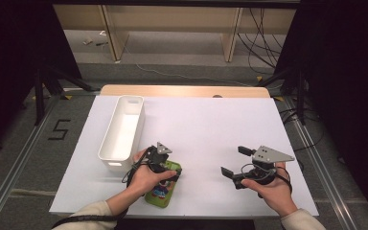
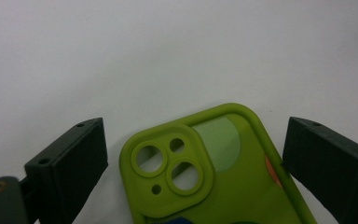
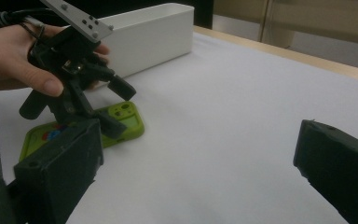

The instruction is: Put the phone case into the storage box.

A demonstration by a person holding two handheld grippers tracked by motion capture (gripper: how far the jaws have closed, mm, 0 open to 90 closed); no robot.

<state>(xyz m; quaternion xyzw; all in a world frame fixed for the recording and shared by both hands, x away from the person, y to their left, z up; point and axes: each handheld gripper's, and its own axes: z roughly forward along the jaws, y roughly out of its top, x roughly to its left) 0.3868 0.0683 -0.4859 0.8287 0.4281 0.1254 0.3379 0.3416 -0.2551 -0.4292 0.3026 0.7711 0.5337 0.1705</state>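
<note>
readable: "5" | on: floor (image 1: 59,129) left of table | black tape, apparently

A lime-green phone case (image 2: 214,177) lies flat on the white bench (image 1: 206,129), back up, its raised camera block with round lens holes at one corner. A pale green patch and red and blue print mark its back. It rests near the bench's front edge.

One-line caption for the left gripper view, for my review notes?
Left tool with open jaws on either side of a green phone case lying camera-cutouts up on the white table.
</note>
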